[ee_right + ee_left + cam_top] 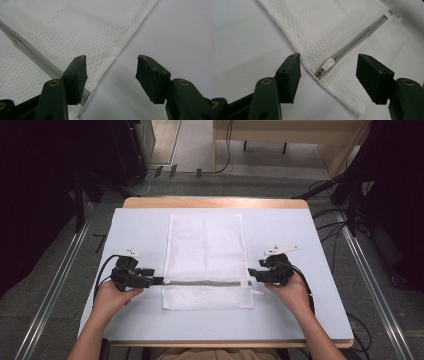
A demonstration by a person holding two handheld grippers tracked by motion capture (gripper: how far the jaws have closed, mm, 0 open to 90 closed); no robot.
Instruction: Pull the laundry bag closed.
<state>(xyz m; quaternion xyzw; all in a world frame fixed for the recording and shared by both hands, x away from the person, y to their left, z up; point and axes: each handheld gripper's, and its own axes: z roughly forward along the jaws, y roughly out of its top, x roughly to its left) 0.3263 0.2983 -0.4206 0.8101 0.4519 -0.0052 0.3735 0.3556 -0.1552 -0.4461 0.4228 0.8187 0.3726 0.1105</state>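
Note:
A white mesh bag [205, 255] lies flat in the middle of the table, with a grey zipper [207, 283] running across it near the front end. My left gripper [159, 280] sits at the zipper's left end. In the left gripper view this left gripper [328, 59] is open, and the white zipper pull [328, 65] lies between the jaws untouched. My right gripper [251, 273] sits at the zipper's right end. In the right gripper view the right gripper [111, 59] is open over the bag's edge [117, 53], its left jaw above the zipper [35, 56].
A pale sheet covers the table [300, 315], whose wooden rim [215, 202] shows at the far side. Cables [327, 227] trail on the floor at the right, and metal rails [60, 285] run along both sides. Dark stands and wooden furniture stand behind.

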